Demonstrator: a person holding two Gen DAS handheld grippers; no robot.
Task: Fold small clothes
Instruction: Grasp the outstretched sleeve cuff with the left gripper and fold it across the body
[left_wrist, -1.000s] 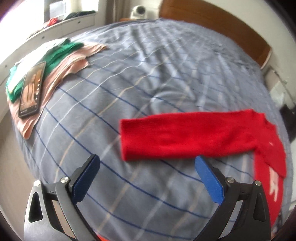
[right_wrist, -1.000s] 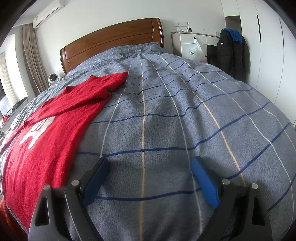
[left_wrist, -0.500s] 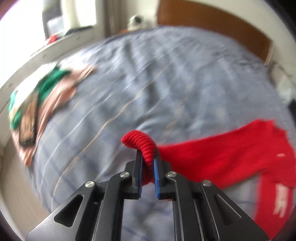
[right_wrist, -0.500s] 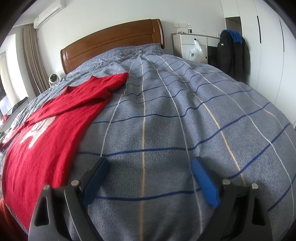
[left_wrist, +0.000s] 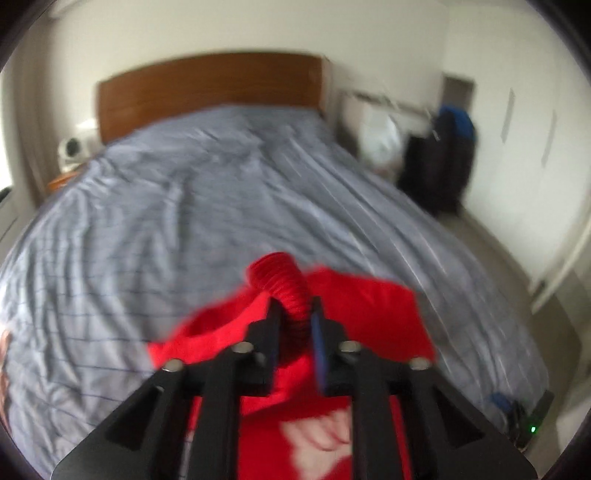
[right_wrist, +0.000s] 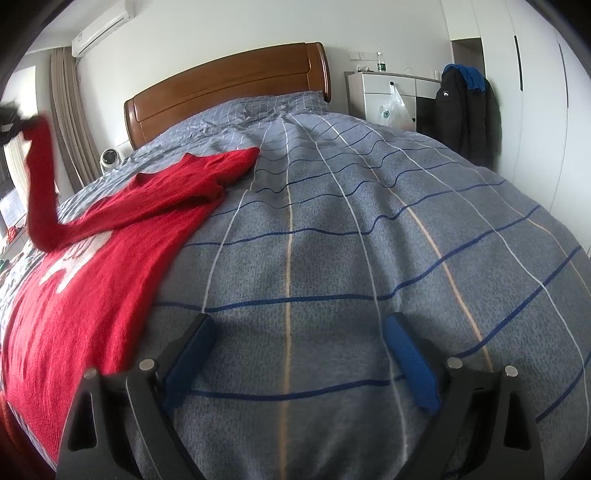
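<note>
While the red sweater (right_wrist: 92, 280) lies flat on the grey checked duvet (right_wrist: 351, 229) along the left side of the right wrist view, its white lettering facing up, one sleeve (right_wrist: 38, 184) rises from it at the far left edge of that frame. In your left wrist view the ribbed cuff (left_wrist: 280, 284) of that sleeve curls up just above the centre of the frame, and your left gripper (left_wrist: 295, 317) has it between its blue pads; the jaws have just been opening a little, yet the cuff sits between them and they look pressed against it, though blur makes the contact hard to judge. Below, the sweater's body fills the lower centre. Your right gripper (right_wrist: 299, 354) hangs at the bottom of its own frame with the jaws spread wide over bare duvet, nothing between them, just right of the sweater's edge. At the top of both frames stands the wooden headboard (right_wrist: 229, 81). In the upper right a dark jacket (right_wrist: 461, 110) hangs beside a white cabinet (right_wrist: 388, 92).
</note>
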